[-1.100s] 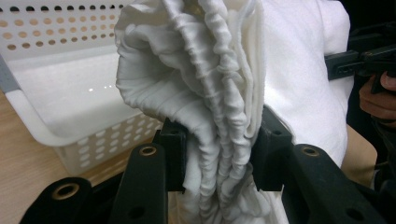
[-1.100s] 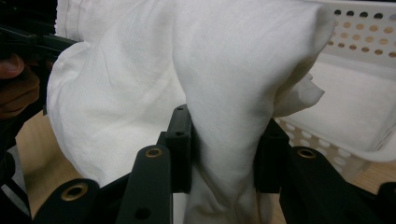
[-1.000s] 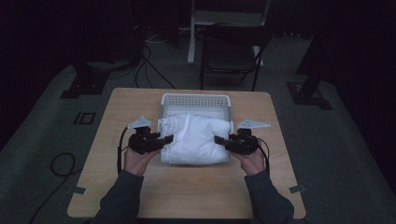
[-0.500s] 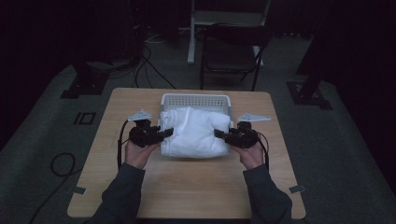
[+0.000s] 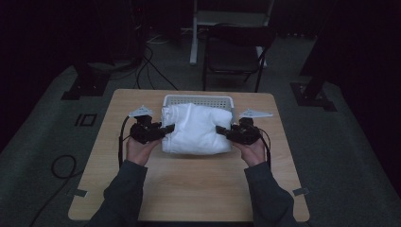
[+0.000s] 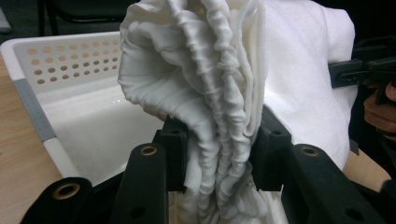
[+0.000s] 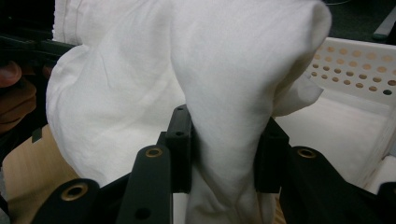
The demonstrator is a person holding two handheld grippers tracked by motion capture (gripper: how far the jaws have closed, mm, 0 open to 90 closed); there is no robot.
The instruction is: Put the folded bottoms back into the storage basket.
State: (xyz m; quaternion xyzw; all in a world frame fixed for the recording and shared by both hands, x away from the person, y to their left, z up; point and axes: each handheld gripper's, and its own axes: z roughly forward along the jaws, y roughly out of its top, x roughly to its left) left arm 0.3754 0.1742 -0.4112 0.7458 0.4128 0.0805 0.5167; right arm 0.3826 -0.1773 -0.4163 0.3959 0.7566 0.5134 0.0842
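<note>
A folded white cloth point(image 5: 198, 128) hangs between my two grippers, partly over a white perforated basket point(image 5: 198, 99) at the table's back. My left gripper point(image 5: 163, 130) is shut on the cloth's left end; in the left gripper view the bunched folds of the cloth point(image 6: 219, 140) are squeezed between the black jaws. On the cloth's right end my right gripper point(image 5: 222, 130) is shut too, and in the right gripper view a thick fold of the cloth point(image 7: 224, 135) sits pinched between the jaws. The basket point(image 6: 60, 116) point(image 7: 355, 112) lies just beyond the cloth, with nothing visible inside it.
The wooden table point(image 5: 189, 189) has bare room in front of the cloth. A dark chair point(image 5: 234, 56) stands behind the table. Cables point(image 5: 61, 165) and stand bases point(image 5: 85, 87) lie on the floor at left, and another stand base point(image 5: 312, 94) at right.
Both grippers have carried the cloth a little farther back toward the basket. Their grip on it has stayed the same.
</note>
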